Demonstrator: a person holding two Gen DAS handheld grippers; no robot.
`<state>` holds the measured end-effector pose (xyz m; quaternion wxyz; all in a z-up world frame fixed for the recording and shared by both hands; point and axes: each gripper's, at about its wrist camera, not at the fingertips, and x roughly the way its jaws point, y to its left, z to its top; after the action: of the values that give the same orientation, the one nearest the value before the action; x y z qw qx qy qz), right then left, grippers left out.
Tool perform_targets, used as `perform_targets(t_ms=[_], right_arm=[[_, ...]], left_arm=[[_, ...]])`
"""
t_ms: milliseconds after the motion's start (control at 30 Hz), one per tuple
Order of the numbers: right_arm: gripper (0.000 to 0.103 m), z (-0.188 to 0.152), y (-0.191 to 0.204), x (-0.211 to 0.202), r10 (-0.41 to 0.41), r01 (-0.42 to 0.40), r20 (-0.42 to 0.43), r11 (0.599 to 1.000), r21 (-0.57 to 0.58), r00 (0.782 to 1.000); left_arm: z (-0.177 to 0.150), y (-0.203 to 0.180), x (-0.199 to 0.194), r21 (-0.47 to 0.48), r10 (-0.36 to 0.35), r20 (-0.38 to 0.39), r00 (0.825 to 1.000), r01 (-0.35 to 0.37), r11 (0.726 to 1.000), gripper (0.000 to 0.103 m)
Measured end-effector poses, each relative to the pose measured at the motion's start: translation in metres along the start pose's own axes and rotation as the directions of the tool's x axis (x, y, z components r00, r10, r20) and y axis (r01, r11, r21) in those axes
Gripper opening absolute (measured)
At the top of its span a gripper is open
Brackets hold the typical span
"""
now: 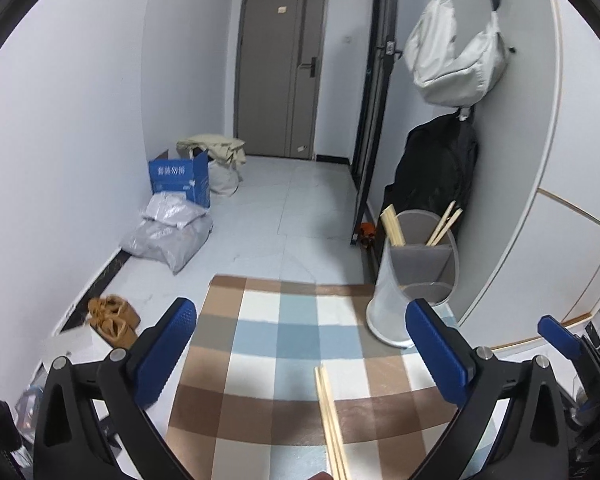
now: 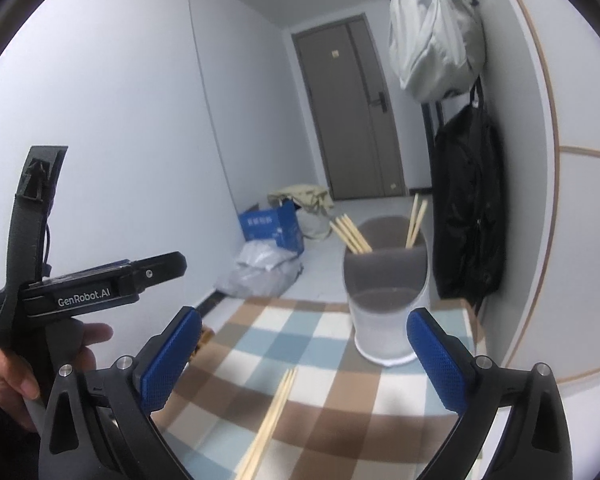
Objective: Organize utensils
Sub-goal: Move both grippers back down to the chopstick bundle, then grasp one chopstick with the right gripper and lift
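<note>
A pair of pale wooden chopsticks (image 1: 332,424) lies on a checked cloth (image 1: 260,360), seen again in the right wrist view as chopsticks (image 2: 270,420) on the cloth (image 2: 320,400). A grey and clear divided utensil holder (image 1: 416,276) stands at the cloth's far right corner; it holds more chopsticks in two compartments. From the right it is the holder (image 2: 386,288). My left gripper (image 1: 300,336) is open above the cloth, nothing between its blue pads. My right gripper (image 2: 304,348) is open too, with nothing in it. A hand (image 2: 4,376) holds the left gripper's body.
A white wall panel (image 1: 540,200) runs close along the right, with a black bag (image 1: 436,168) and a pale bag (image 1: 452,60) hanging there. On the floor to the left lie grey plastic bags (image 1: 168,236), a blue box (image 1: 180,178) and tan slippers (image 1: 112,320).
</note>
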<state>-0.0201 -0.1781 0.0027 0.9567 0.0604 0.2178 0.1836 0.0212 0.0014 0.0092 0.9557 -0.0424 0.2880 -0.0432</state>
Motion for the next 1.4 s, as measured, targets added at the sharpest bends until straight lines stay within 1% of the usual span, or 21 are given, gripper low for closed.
perform_targets(t_ms=[133, 267, 400, 467, 500, 567, 633, 733, 767, 833, 867, 900, 933, 967, 1000, 1033, 1067, 1200, 1267, 1333, 1400], right_arm=[[0.103, -0.007, 0.0, 0.011, -0.015, 0.015, -0.042, 1.0, 0.013, 0.999], [0.102, -0.018, 0.003, 0.032, -0.029, 0.03, -0.131, 1.0, 0.004, 0.991], [0.088, -0.027, 0.009, 0.057, -0.022, 0.02, -0.23, 1.0, -0.01, 0.973], [0.081, -0.031, 0.011, 0.069, -0.014, 0.011, -0.276, 1.0, -0.011, 0.961], [0.078, -0.032, 0.013, 0.08, -0.008, 0.005, -0.321, 1.0, -0.011, 0.947], [0.065, -0.035, 0.015, 0.1, 0.021, -0.025, -0.402, 1.0, -0.005, 0.916], [0.059, -0.038, 0.019, 0.121, 0.048, -0.052, -0.47, 0.999, 0.005, 0.881], [0.052, -0.042, 0.024, 0.149, 0.049, -0.062, -0.545, 0.998, -0.006, 0.837], [0.045, -0.044, 0.025, 0.163, 0.049, -0.068, -0.582, 0.998, -0.011, 0.812], [0.036, -0.047, 0.026, 0.179, 0.044, -0.065, -0.62, 0.998, -0.012, 0.783], [0.035, -0.049, 0.025, 0.189, 0.045, -0.065, -0.643, 0.998, -0.006, 0.764], [0.034, -0.054, 0.024, 0.202, 0.042, -0.056, -0.68, 0.998, 0.0, 0.732], [0.028, -0.057, 0.022, 0.209, 0.044, -0.054, -0.7, 0.999, 0.008, 0.713], [0.018, -0.062, 0.021, 0.219, 0.045, -0.051, -0.733, 0.999, 0.014, 0.679], [0.016, -0.066, 0.02, 0.225, 0.03, -0.046, -0.752, 0.999, 0.0, 0.658], [0.014, -0.068, 0.02, 0.229, 0.013, -0.038, -0.763, 0.999, -0.015, 0.647], [0.014, -0.069, 0.02, 0.231, 0.003, -0.031, -0.765, 0.999, -0.022, 0.644], [0.014, -0.071, 0.026, 0.236, 0.021, -0.047, -0.78, 0.999, -0.011, 0.626], [0.015, -0.072, 0.03, 0.238, 0.0, -0.043, -0.786, 0.998, -0.034, 0.618], [0.014, -0.076, 0.032, 0.242, -0.044, -0.021, -0.797, 0.997, -0.07, 0.602], [0.012, -0.075, 0.032, 0.242, -0.047, -0.009, -0.794, 0.998, -0.066, 0.606]], left_arm=[[-0.011, 0.013, 0.011, -0.025, 0.002, -0.024, 1.0, -0.003, 1.0, 0.102], [-0.018, 0.027, 0.019, -0.035, 0.015, -0.061, 0.998, -0.018, 0.999, 0.102], [-0.014, 0.043, 0.024, -0.082, 0.019, -0.092, 0.996, -0.026, 0.996, 0.102], [-0.011, 0.05, 0.025, -0.079, 0.051, -0.088, 0.995, -0.058, 0.995, 0.102], [-0.01, 0.053, 0.026, -0.076, 0.064, -0.088, 0.994, -0.07, 0.995, 0.102], [-0.01, 0.059, 0.03, -0.085, 0.07, -0.096, 0.993, -0.078, 0.993, 0.102], [-0.009, 0.066, 0.034, -0.1, 0.067, -0.116, 0.991, -0.079, 0.992, 0.102], [-0.009, 0.075, 0.037, -0.119, 0.084, -0.129, 0.988, -0.099, 0.988, 0.102], [-0.008, 0.078, 0.037, -0.124, 0.092, -0.134, 0.987, -0.108, 0.986, 0.102], [-0.007, 0.086, 0.04, -0.148, 0.091, -0.149, 0.985, -0.113, 0.983, 0.102], [-0.007, 0.09, 0.041, -0.162, 0.089, -0.156, 0.984, -0.114, 0.98, 0.102], [-0.007, 0.093, 0.043, -0.171, 0.087, -0.161, 0.983, -0.115, 0.978, 0.102], [-0.007, 0.098, 0.043, -0.185, 0.089, -0.166, 0.982, -0.12, 0.975, 0.102], [-0.007, 0.1, 0.045, -0.189, 0.095, -0.17, 0.981, -0.127, 0.974, 0.102], [-0.007, 0.103, 0.045, -0.196, 0.104, -0.177, 0.979, -0.139, 0.971, 0.102], [-0.008, 0.106, 0.047, -0.205, 0.104, -0.185, 0.977, -0.142, 0.968, 0.102], [-0.008, 0.108, 0.048, -0.217, 0.103, -0.194, 0.976, -0.145, 0.965, 0.102], [-0.01, 0.115, 0.052, -0.261, 0.076, -0.225, 0.971, -0.135, 0.956, 0.102], [-0.01, 0.116, 0.053, -0.277, 0.068, -0.234, 0.97, -0.133, 0.952, 0.102], [-0.01, 0.116, 0.053, -0.281, 0.062, -0.238, 0.969, -0.13, 0.951, 0.102], [-0.009, 0.116, 0.053, -0.278, 0.059, -0.24, 0.969, -0.127, 0.952, 0.102]])
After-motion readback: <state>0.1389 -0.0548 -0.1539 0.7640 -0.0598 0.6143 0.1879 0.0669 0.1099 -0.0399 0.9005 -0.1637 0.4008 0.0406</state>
